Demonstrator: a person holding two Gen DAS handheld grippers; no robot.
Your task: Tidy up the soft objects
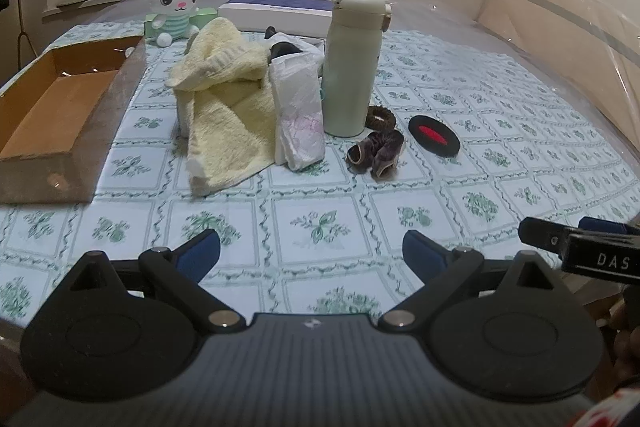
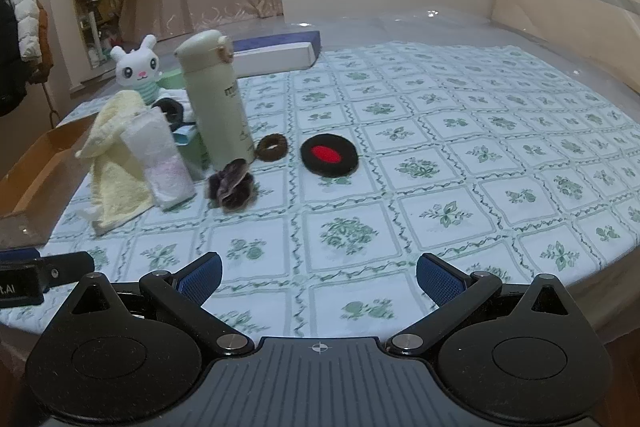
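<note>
Both grippers hang low over the near edge of the table, fingers spread wide and empty: the left gripper [image 1: 311, 251] and the right gripper [image 2: 319, 277] side by side, well short of the clutter. The bottle [image 1: 352, 63] stands upright beyond them. Touching its left side lean a white packet [image 1: 298, 115] and a yellow towel [image 1: 222, 99]. Just in front of the bottle lies a brown scrunchie [image 1: 376, 149]; at its right a hair tie [image 1: 381, 117], then a black-and-red pad [image 1: 433, 135]. Behind and left sits a bunny [image 1: 175, 5]; far left, an open box [image 1: 60, 115].
</note>
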